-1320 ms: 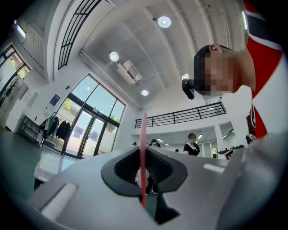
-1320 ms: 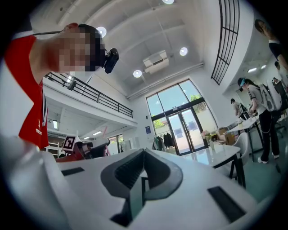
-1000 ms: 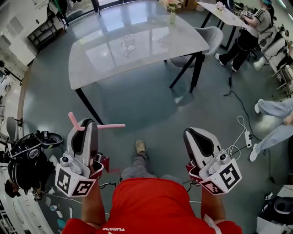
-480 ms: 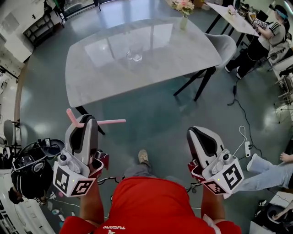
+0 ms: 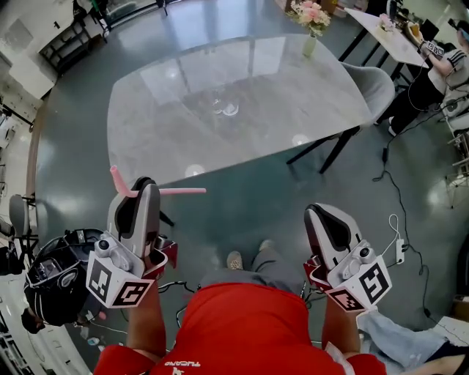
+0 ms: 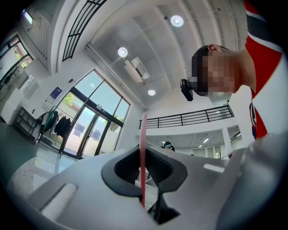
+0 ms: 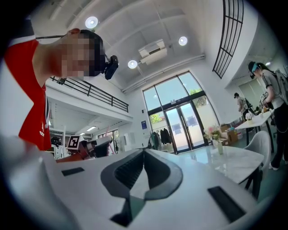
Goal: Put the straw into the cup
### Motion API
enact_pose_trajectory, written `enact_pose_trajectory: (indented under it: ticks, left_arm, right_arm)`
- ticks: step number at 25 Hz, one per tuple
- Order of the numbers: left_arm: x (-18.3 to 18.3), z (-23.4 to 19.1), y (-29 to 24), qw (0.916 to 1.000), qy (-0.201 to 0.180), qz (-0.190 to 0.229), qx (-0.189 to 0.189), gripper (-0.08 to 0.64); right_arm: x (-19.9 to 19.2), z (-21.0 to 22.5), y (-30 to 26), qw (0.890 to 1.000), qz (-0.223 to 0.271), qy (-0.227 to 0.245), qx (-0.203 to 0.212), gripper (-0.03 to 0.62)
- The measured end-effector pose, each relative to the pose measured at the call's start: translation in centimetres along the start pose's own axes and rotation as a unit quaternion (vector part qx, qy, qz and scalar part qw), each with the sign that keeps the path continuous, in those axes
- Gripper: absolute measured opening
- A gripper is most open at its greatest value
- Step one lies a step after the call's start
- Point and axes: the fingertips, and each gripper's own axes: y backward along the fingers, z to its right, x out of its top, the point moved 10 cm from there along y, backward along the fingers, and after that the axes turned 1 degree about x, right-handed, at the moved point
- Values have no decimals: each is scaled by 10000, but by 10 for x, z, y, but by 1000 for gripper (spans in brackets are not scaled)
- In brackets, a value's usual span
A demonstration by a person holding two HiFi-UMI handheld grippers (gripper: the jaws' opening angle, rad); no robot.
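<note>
My left gripper is shut on a pink bent straw, which sticks out sideways to the right and has a short bent end at the left. In the left gripper view the straw runs as a thin pink line up between the closed jaws. A clear glass cup stands on the grey table, well ahead of both grippers. My right gripper is shut with nothing in it, held level with the left one. Both grippers hang over the floor, short of the table's near edge.
A vase of flowers stands at the table's far right corner. A grey chair sits at the table's right side. A person stands at another table far right. Dark equipment lies on the floor by my left.
The table and cup have drawn nearer in the head view as I walk forward. Both grippers keep their pose, the straw still held in the left one.
</note>
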Motion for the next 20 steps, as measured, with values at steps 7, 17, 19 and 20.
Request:
enact_pose_trajectory:
  ticks: [7, 17, 19, 20]
  left_arm:
    - [-24, -22, -66, 9995, 14, 30, 313, 34]
    - [-45, -38, -148, 9961, -217, 20, 852, 34]
    - [-50, -39, -163, 9951, -291, -2, 942, 34]
    - [-53, -40, -171, 9945, -327, -18, 994, 34]
  right_arm:
    - [10, 68, -43, 9993, -3, 18, 371, 2]
    - [19, 161, -116, 9946, -201, 581, 840, 2]
    - [20, 173, -126, 9926, -254, 694, 966, 2]
    - [21, 180, -129, 9918, -268, 707, 1028, 2]
